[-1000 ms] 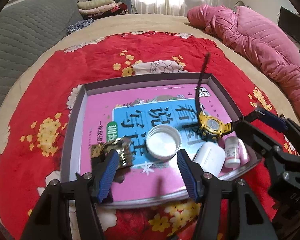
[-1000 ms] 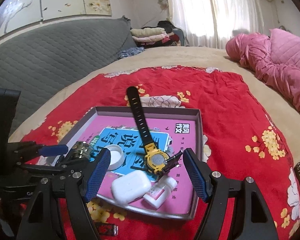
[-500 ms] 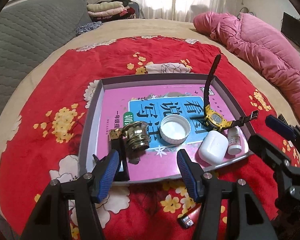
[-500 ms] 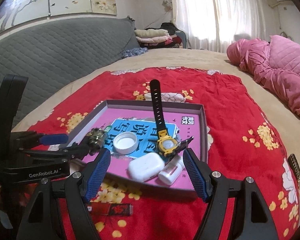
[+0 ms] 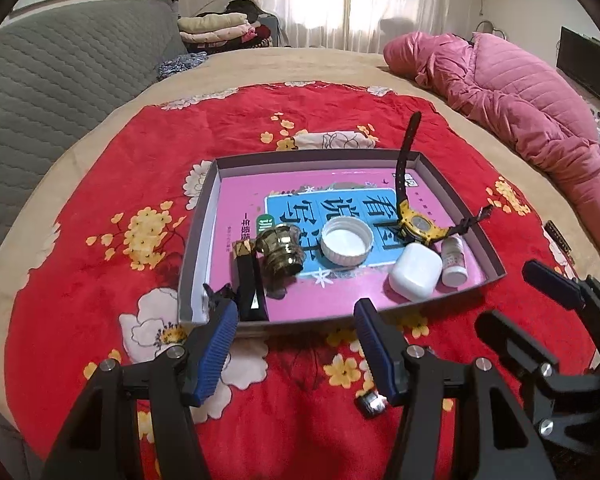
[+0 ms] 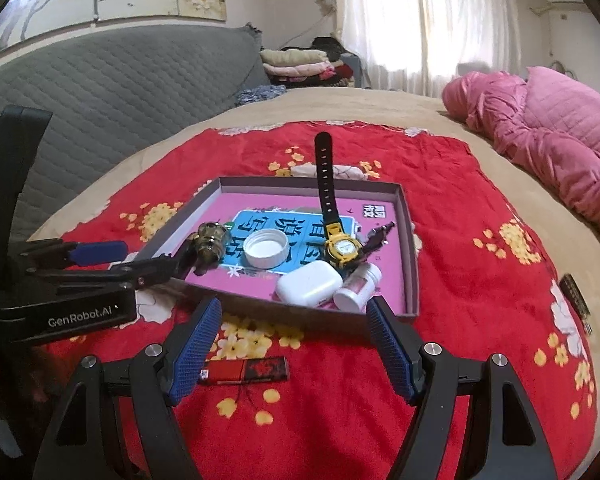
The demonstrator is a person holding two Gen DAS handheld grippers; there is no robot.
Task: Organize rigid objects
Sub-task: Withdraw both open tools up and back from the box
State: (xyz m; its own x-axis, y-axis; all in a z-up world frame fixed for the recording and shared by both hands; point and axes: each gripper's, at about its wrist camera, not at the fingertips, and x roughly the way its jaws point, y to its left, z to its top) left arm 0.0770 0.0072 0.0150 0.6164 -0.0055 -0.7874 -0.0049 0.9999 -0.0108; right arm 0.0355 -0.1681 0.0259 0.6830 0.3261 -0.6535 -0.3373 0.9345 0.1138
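Already gathered in shallow tray point(image 5: 198, 256) on bed's red blanket point(image 5: 80, 208): watch point(image 6: 342, 250), earbud case point(image 6: 308, 288), cap point(image 6: 266, 248). Left tongs point(image 5: 296, 346) and right tongs point(image 6: 296, 344) wide apart, empty, short of tray; red packet point(image 6: 246, 370) outside, probably next.

On the red, yellow-flowered blanket point(image 5: 100, 184), a grey-walled tray point(image 5: 198, 240) with pink floor holds a yellow-black watch point(image 5: 416, 226) and white cap point(image 5: 346, 240).
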